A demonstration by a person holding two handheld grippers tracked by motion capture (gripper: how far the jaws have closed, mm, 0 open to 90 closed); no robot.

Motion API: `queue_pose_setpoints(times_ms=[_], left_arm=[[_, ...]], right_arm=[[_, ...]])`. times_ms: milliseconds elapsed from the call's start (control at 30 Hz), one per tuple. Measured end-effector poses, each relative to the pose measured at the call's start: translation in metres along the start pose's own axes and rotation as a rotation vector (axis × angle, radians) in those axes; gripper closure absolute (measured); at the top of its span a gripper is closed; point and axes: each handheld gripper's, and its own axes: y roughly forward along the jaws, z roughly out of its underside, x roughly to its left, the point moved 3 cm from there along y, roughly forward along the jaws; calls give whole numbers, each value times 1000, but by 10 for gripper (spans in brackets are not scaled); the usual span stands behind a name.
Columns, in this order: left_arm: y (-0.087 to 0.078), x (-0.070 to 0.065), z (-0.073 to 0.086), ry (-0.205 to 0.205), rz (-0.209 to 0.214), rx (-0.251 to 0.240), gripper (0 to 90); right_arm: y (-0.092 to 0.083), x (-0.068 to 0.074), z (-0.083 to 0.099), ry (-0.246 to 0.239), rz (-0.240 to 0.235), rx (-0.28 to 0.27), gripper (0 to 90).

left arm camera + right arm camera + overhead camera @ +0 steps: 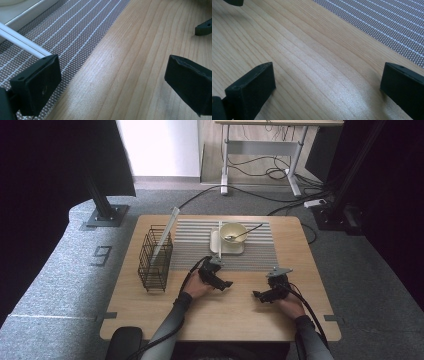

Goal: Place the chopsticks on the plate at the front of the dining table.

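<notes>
Right now we hold both tools low over the bare wood of the worktop (235, 315), near its front edge. Our left tool (226, 284) has its jaws wide apart with nothing between them, and so does our right tool (256, 295). The nearest things to our left tool are two thin white sticks (22, 41) lying on the striped mat (192, 252), their near ends just beside its left jaw; they run up onto the pale square tray (215, 241) that carries the cream bowl (233, 233) with a spoon (244, 234) in it.

We judge the sticks to be the risk: they are thin and round, so a jaw coming in low could roll them off the tray's edge or push one away from the other. A careless sweep might also nudge the tray and tip the spoon. The two tools sit close enough that turning inward could knock them together.

Hard to tell is what leans out of the wire basket (155, 257): a long pale strip (166, 234), its foot hidden by the mesh. Whether the bowl holds anything is too small to make out.
</notes>
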Motion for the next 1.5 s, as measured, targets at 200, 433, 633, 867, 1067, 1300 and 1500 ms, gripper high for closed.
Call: queue_pose_setpoints(times_ms=[200, 433, 633, 867, 1067, 1300, 1500], left_arm=[[0, 0, 0, 2, 4, 0, 5], [-17, -9, 3, -16, -45, -4, 0], [-34, -14, 8, -34, -131, 18, 0], [-57, -18, 17, -74, -187, 21, 0], [-74, -20, 31, -98, -212, 23, 0], [-80, -21, 49, -135, -229, 24, 0], [-78, -22, 72, -159, -253, 73, 0]], right_arm=[[0, 0, 0, 0, 0, 0, 0], [0, 0, 0, 0, 0, 0, 0], [0, 0, 0, 0, 0, 0, 0], [0, 0, 0, 0, 1, 0, 0], [0, 0, 0, 0, 2, 0, 0], [0, 1, 0, 3, 3, 1, 0], [0, 1, 0, 3, 5, 0, 0]])
